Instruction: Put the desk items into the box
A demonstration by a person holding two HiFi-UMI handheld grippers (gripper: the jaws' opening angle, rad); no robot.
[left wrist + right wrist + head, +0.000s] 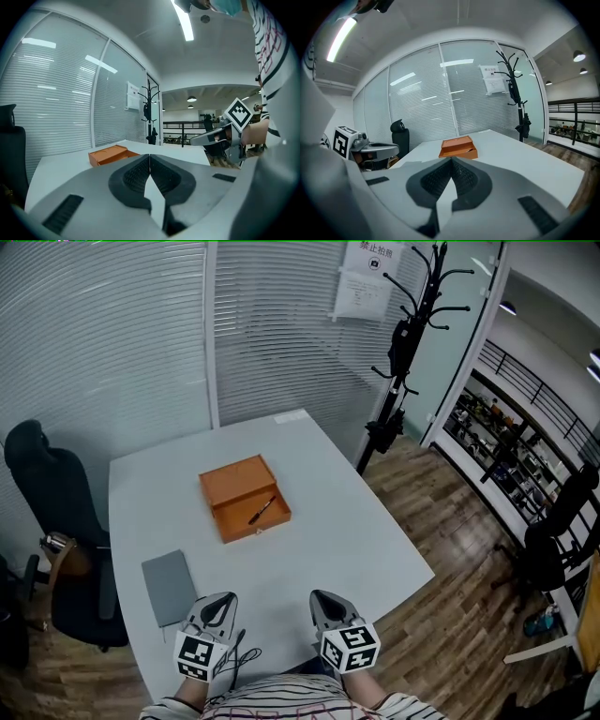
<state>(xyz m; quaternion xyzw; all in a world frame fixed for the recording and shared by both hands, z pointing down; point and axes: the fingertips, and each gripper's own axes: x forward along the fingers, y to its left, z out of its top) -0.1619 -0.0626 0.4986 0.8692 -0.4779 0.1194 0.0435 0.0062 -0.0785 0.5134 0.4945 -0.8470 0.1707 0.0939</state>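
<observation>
- My left gripper [222, 602] and right gripper [324, 600] sit side by side, each with jaws together on nothing; idle, I judge.
- One grey notebook [170, 587] lies just beside the left gripper, outside the box.
- One open orange box [233, 483] stands farther ahead, with one pen [262, 511] inside, as the task wants.

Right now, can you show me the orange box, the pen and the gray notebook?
orange box [236, 482]: head view, on its far half.
pen [262, 511]: head view, middle of its barrel.
gray notebook [169, 588]: head view, middle of its cover.
</observation>
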